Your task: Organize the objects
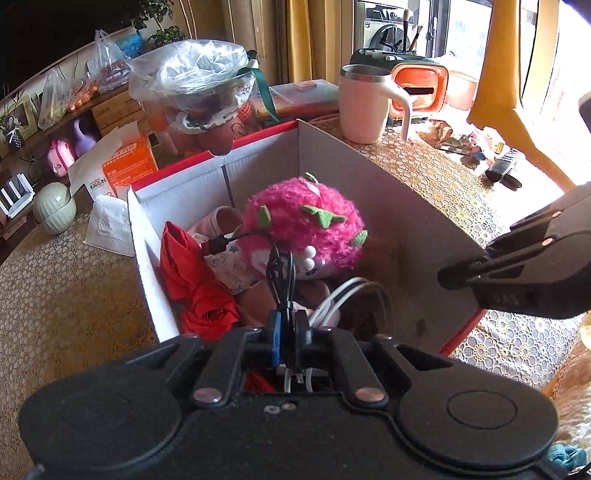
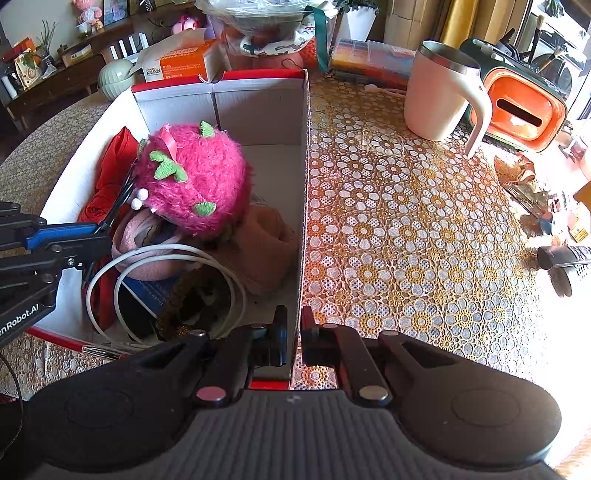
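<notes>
A lived-in home: the bench (image 2: 406, 229) wears a lace floral cloth, yellow curtains (image 1: 314, 37) hang by the window, a wooden sideboard (image 1: 110, 107) carries potted plants (image 1: 162, 22), bagged groceries and knick-knacks, a mug (image 2: 439, 88) nearby.

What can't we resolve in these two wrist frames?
- Box floor: both views, buried under pink plush, red cloth and white cable.
- Black cable far end: left wrist view, lost behind the plush.
- Remote: right wrist view, cut by the frame edge.
- Bag contents: left wrist view, glare on plastic.
</notes>
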A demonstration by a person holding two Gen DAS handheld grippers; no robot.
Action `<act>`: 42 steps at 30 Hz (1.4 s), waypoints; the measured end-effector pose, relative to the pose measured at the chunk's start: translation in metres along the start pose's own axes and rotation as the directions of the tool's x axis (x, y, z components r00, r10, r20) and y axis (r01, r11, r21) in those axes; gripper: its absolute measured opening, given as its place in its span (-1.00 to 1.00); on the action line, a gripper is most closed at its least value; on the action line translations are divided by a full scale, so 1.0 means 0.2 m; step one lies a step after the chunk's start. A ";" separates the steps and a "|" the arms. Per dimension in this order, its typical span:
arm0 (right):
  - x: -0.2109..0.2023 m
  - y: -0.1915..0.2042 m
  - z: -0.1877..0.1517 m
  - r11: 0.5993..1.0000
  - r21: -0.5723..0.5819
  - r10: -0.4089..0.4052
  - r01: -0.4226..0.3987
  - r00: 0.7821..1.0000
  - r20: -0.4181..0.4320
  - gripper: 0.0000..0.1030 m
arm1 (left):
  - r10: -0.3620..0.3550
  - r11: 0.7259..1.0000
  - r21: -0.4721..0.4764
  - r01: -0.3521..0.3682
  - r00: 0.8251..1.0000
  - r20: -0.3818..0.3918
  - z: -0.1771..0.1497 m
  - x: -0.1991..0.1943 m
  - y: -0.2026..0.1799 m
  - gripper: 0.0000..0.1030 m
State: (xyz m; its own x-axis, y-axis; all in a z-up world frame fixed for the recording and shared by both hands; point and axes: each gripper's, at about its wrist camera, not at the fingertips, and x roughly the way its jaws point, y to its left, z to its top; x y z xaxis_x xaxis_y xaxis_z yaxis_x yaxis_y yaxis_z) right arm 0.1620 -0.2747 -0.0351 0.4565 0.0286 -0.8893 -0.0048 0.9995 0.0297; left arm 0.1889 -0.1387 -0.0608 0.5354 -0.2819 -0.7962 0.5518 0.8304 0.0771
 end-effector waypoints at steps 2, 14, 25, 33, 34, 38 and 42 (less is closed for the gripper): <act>0.00 0.00 0.00 1.000 0.001 0.001 -0.001 1.000 0.000 -0.87 | -0.002 1.000 0.003 0.002 1.000 -0.014 0.00 0.02 -0.01 -0.90; 0.00 0.00 0.00 1.000 0.006 0.000 0.000 1.000 0.001 -0.87 | -0.051 0.998 -0.053 0.046 0.994 -0.092 0.02 0.08 0.05 -0.57; -0.01 0.01 0.00 1.000 0.011 -0.006 0.006 1.000 0.003 -0.87 | -0.055 0.996 -0.074 0.052 0.998 -0.041 0.02 0.00 0.08 0.03; -0.07 0.01 -0.01 1.000 0.011 -0.010 0.010 1.000 0.021 -0.87 | -0.073 0.993 -0.092 0.076 0.997 0.036 0.00 -0.14 0.11 0.38; -0.08 0.01 -0.02 1.000 0.010 -0.012 0.011 1.000 0.024 -0.87 | -0.072 0.993 -0.094 0.077 0.996 0.047 0.00 -0.16 0.11 0.45; -0.15 0.02 -0.03 1.000 0.010 -0.013 0.012 0.999 0.048 -0.87 | -0.070 0.993 -0.092 0.078 0.994 0.083 -0.01 -0.26 0.15 0.57; -0.23 0.02 -0.03 1.000 0.006 -0.009 0.008 0.997 0.078 -0.87 | -0.045 0.996 -0.066 0.053 0.992 0.118 -0.02 -0.42 0.22 0.70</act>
State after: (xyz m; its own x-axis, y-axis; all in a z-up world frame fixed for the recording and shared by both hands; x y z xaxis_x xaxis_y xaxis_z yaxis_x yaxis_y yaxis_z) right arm 0.1351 -0.2720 0.0025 0.5245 0.0189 -0.8512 0.0048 0.9997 0.0251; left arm 0.1653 -0.0768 0.0058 0.5818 -0.3742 -0.7222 0.5362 0.8440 -0.0054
